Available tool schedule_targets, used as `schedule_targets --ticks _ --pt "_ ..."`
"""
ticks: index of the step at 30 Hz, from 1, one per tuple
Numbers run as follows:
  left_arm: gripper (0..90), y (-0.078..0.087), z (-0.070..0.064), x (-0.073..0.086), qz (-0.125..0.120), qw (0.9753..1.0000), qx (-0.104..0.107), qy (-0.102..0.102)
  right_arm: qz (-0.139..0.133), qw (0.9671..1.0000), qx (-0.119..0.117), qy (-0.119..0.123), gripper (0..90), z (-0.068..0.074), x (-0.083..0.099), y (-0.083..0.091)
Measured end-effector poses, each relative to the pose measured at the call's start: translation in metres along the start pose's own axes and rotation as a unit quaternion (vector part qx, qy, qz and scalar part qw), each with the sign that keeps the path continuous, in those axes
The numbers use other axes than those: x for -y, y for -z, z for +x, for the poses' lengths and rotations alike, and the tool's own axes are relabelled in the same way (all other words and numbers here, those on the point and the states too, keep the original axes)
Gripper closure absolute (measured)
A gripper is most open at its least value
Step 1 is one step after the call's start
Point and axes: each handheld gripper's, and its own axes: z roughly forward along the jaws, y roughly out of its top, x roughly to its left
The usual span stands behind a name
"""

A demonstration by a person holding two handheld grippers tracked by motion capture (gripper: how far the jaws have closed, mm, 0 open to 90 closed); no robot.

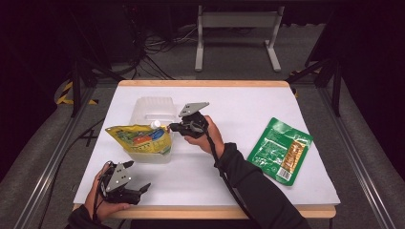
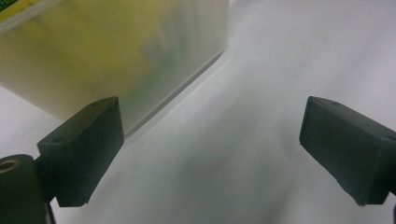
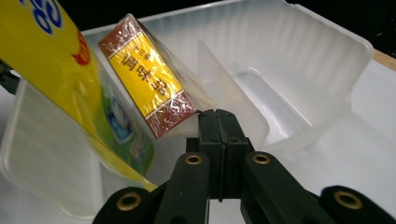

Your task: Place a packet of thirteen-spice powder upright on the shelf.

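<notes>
Translucent plastic bin [image 3: 322, 60] with a divider, left of the table's centre, already takes a yellow stand-up pouch [image 1: 141, 138] and a yellow-and-brown wrapped packet [image 3: 147, 74] marked "调味" plus a third character too unclear to read. The right gripper [image 3: 219, 126] is clamped on that packet's clear edge over the bin, release apparently pending. The left gripper [image 2: 210, 154], jaws spread and empty, idles at 7 o'clock. A green sachet [image 1: 282, 150] at 3 o'clock looks left to pack.

Left hand-held gripper [image 2: 210, 149] jaws wide apart over white table [image 2: 261, 70], translucent bin [image 2: 140, 56] just ahead-left.
</notes>
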Motion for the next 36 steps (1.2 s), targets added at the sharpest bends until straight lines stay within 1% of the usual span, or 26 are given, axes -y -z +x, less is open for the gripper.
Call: schedule_targets --ticks 2,4,5,6,10,15,18,20,21,25,26,28,31,33,36 --pt "7.1 0.0 0.0 0.0 0.0 1.0 -0.001 0.0 -0.002 1.0 -0.005 0.004 90.0 0.003 -0.003 -0.003" --pt "7.1 0.0 0.0 0.0 -0.001 1.0 -0.001 0.001 -0.004 1.0 -0.003 0.006 89.9 0.005 -0.005 -0.005" --pt "7.1 0.0 0.0 0.0 -0.002 1.0 -0.001 0.001 -0.008 0.9999 -0.011 0.006 89.1 0.008 -0.008 -0.009" --pt "7.1 0.0 0.0 0.0 -0.002 1.0 -0.001 0.001 -0.008 0.9999 -0.008 0.01 88.4 0.009 -0.01 -0.01" --pt "7.1 0.0 0.0 0.0 -0.002 1.0 0.0 0.0 -0.009 0.9999 -0.01 0.011 86.4 0.011 -0.014 -0.015" --pt "7.1 -0.001 0.0 0.0 -0.002 1.0 0.001 0.001 -0.016 0.9997 -0.017 0.001 85.8 0.008 -0.012 -0.016" --pt "7.1 -0.001 0.0 0.0 -0.002 1.0 0.001 0.0 -0.011 0.9999 -0.007 -0.005 83.7 0.007 -0.009 -0.014" --pt "7.1 -0.001 0.0 0.0 -0.001 1.0 0.001 0.0 -0.012 0.9999 -0.007 -0.006 84.1 0.005 -0.006 -0.01" --pt "7.1 -0.001 -0.001 -0.001 -0.002 1.0 0.001 0.001 -0.011 0.9999 -0.002 -0.005 84.1 0.005 -0.005 -0.008" --pt "7.2 -0.001 -0.002 -0.002 -0.003 1.0 0.003 0.0 -0.011 0.9999 0.002 -0.008 83.3 0.002 -0.002 -0.002" --pt "7.4 -0.001 -0.002 -0.002 -0.003 1.0 0.002 0.001 -0.012 0.9999 0.004 -0.01 83.1 0.002 -0.002 0.0" --pt "7.7 -0.002 -0.002 -0.003 -0.005 0.9999 0.006 0.007 -0.009 0.9999 0.008 -0.004 82.3 0.003 0.0 0.005" --pt "8.0 -0.002 -0.003 -0.003 -0.006 0.9999 0.009 0.009 0.001 0.9998 0.019 0.004 81.7 0.004 0.003 0.016" --pt "8.6 -0.002 -0.004 -0.004 -0.005 0.9999 0.011 0.007 0.002 0.9998 0.021 0.002 80.4 0.004 0.005 0.025" --pt "10.4 -0.001 -0.007 -0.006 -0.007 0.9997 0.02 0.009 0.008 0.9996 0.028 0.005 79.4 0.005 0.01 0.038"
